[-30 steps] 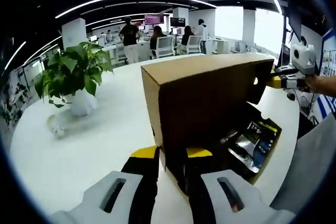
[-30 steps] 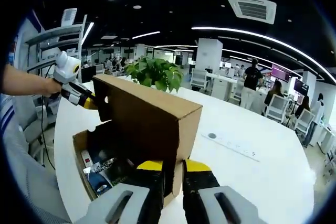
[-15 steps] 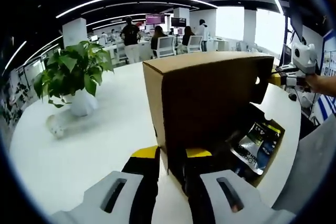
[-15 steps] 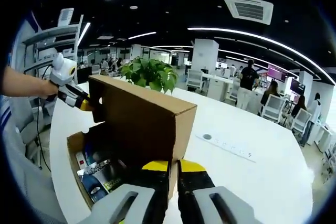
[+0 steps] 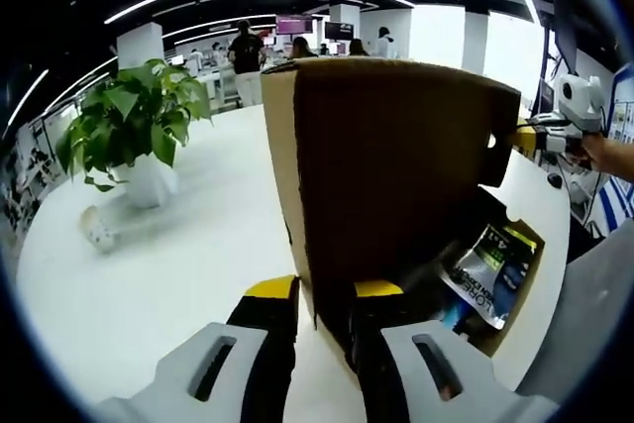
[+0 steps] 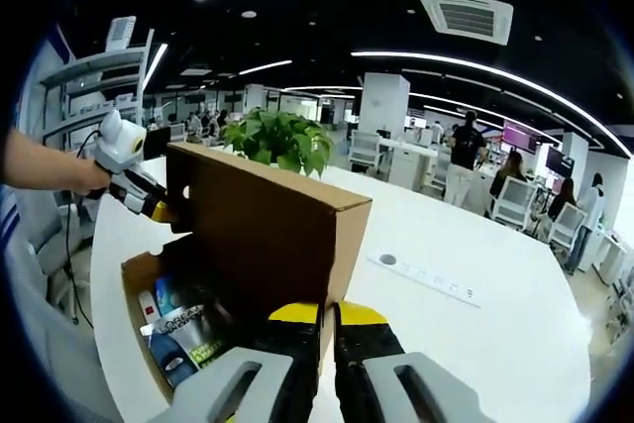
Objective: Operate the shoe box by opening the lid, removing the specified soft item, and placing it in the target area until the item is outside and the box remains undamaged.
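Brown cardboard shoe box [image 5: 396, 175] on white worktop [image 5: 178, 274], lid raised upright. Left tool [image 5: 322, 289] and right tool [image 6: 317, 312] each pinch lid edge. Glossy packets [image 6: 183, 329] lie inside box.

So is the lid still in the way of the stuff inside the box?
No. The lid is swung up, both grippers clamped on its corners, the left gripper and the right gripper. The packets in the box lie uncovered, with nothing visible over them.

The raised lid [image 5: 396, 156] hides much of the box interior [image 5: 475, 274].
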